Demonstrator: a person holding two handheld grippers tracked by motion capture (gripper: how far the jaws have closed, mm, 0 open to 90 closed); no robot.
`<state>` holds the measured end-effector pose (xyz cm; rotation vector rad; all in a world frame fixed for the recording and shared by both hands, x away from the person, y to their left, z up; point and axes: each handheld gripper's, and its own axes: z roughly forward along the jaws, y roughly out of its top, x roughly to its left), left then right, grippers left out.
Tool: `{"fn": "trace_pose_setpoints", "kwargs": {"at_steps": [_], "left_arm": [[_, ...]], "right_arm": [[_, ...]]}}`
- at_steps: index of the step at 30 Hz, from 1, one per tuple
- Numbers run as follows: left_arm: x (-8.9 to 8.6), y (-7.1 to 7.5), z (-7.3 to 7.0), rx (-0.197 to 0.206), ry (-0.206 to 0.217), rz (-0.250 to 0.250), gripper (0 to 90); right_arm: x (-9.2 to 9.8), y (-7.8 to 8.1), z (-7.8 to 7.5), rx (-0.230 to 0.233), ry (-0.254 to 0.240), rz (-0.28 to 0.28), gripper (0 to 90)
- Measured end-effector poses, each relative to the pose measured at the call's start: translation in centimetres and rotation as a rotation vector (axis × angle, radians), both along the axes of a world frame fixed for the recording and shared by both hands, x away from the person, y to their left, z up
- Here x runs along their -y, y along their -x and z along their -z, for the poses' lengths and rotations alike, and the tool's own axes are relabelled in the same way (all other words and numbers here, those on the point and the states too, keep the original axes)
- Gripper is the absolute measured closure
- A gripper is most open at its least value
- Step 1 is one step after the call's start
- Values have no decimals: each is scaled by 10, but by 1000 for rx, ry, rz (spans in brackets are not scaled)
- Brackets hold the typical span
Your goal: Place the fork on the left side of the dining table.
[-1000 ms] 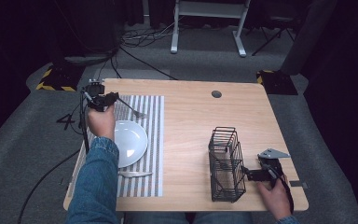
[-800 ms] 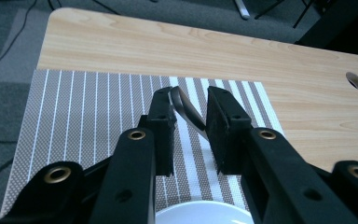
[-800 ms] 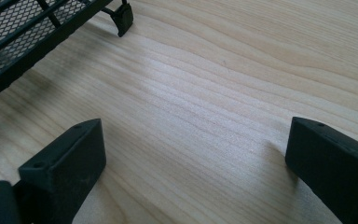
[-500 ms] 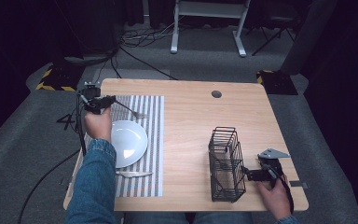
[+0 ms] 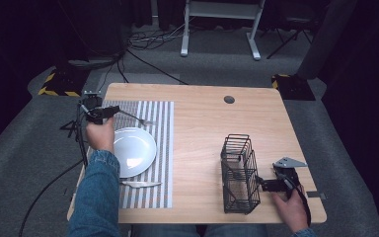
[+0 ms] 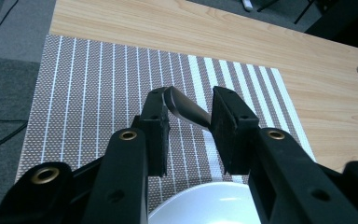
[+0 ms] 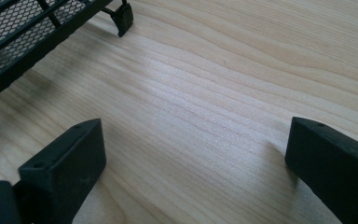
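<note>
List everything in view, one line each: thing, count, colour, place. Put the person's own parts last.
table: one, light wood, centre of the high view.
placemat: one, grey with white stripes, left part of the table.
plate: one, white, on the placemat.
fork: one, silver, beyond the plate, handle end between the left gripper's jaws.
knife: one, silver, on the placemat near the plate's front edge.
wire basket: one, black, right part of the table.
left gripper: one, black, above the placemat; jaws have just been opening, fork handle between them.
right gripper: one, black, right of the basket, jaws wide apart over bare wood.
hands: two; left hand in a blue denim sleeve, right hand.
</note>
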<state>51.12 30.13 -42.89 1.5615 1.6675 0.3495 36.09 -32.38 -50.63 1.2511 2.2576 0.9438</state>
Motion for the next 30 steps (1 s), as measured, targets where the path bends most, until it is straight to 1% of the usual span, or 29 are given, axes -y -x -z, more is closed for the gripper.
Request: {"fn": "trace_pose_setpoints", "kwargs": {"at_steps": [3,6,7,8,11,15,18,19,26,30], "left_arm": [[0,0,1,-8,-13,-2,665],[-1,0,3,-5,-29,-6,652],[-1,1,4,-9,-54,-9,640],[-1,1,4,-9,-54,-9,631],[-1,1,6,-17,-83,-14,618],[-4,2,10,-31,-67,-26,611],[-6,1,12,-35,-63,-27,607],[-7,1,13,-37,-55,-31,606],[-11,-2,17,-47,-45,-30,600],[-14,-6,20,-50,-36,-35,595]], "right_arm": [[0,0,0,0,0,0,51],[0,0,0,0,0,-1,51],[0,0,0,0,0,-1,50],[0,0,0,0,0,-1,50],[0,0,0,0,0,0,50],[0,0,0,0,0,-1,51],[0,0,0,0,0,0,50],[0,0,0,0,0,0,50],[0,0,0,0,0,-1,51],[0,0,0,0,0,1,51]]}}
